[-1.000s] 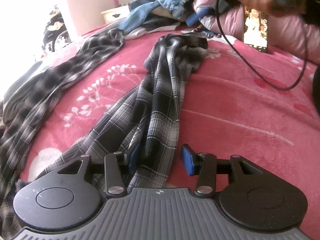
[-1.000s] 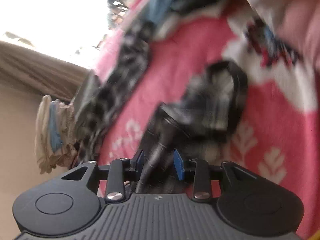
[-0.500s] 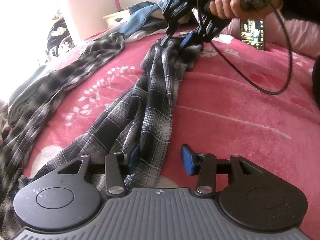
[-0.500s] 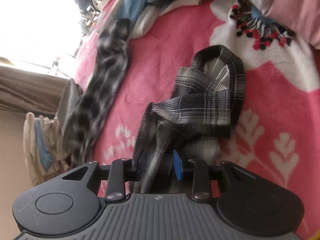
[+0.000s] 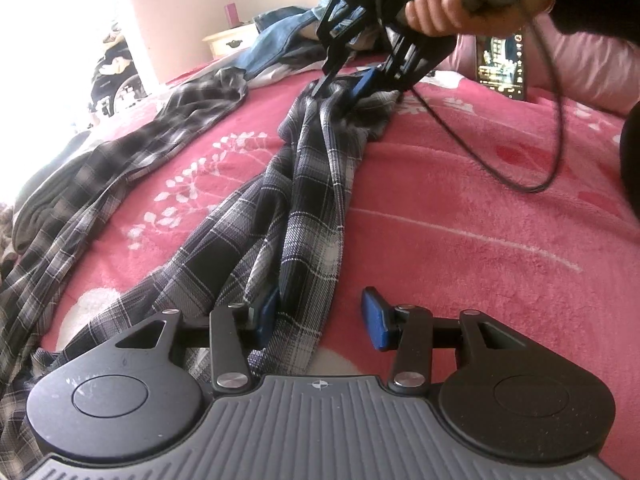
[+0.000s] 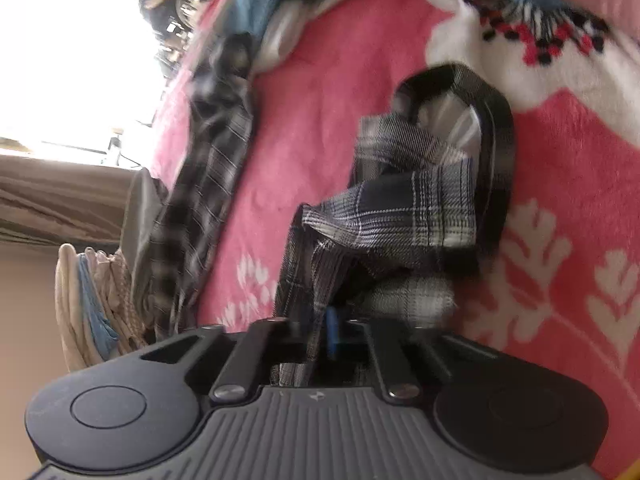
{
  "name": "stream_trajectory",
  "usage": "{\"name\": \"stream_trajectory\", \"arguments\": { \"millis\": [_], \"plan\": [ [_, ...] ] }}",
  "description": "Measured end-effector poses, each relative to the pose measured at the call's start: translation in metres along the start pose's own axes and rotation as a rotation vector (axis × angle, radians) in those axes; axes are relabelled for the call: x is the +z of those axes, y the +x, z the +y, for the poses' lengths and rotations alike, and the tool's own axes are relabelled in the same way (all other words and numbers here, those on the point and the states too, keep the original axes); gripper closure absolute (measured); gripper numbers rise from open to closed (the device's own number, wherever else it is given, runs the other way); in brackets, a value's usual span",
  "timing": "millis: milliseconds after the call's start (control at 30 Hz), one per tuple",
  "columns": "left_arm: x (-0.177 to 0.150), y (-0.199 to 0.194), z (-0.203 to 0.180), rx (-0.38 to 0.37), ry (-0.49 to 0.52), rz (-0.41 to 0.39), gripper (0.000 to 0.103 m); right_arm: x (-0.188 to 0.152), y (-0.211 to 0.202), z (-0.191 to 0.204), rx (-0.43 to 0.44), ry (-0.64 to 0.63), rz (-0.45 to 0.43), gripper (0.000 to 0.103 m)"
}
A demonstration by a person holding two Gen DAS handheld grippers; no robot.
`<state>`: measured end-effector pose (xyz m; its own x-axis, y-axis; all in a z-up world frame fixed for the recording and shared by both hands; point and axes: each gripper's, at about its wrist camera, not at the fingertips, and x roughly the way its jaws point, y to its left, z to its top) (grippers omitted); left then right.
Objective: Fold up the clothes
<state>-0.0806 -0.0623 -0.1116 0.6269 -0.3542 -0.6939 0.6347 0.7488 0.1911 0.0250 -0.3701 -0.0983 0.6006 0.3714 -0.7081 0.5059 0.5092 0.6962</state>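
The plaid shirt lies bunched into a long rope across the pink floral blanket, running from 6 o'clock up toward 12 in the left wrist view. The right gripper has its fingers closed on the shirt's far end; the left gripper stands wide open, fabric resting against only its left pad. Lifting from one end risks the loose near end dragging and twisting tighter, and the thin pinched fold could slip free. The dangling black cable could snag. Counted: two grippers, one held shirt, a second plaid garment at 10 o'clock, one phone at 1 o'clock.
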Motion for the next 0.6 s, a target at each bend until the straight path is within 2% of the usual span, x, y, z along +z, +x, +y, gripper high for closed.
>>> {"name": "stream_trajectory", "arguments": {
  "millis": [167,367,467,600],
  "plan": [
    [0.000,-0.008,0.003,-0.005,-0.029,-0.004,0.059,-0.012,-0.043,0.002,0.025,-0.045,-0.086,0.101],
    [-0.001,-0.017,0.008,-0.012,-0.064,-0.010,0.060,-0.053,-0.137,-0.010,0.095,-0.041,-0.174,0.101],
    [-0.008,-0.037,0.014,-0.037,-0.102,-0.005,0.060,-0.078,-0.169,-0.035,0.053,-0.003,-0.205,0.101],
    [-0.030,-0.067,0.031,-0.080,-0.219,0.076,0.060,-0.102,-0.172,-0.084,-0.023,0.106,-0.169,0.101]
  ]
}}
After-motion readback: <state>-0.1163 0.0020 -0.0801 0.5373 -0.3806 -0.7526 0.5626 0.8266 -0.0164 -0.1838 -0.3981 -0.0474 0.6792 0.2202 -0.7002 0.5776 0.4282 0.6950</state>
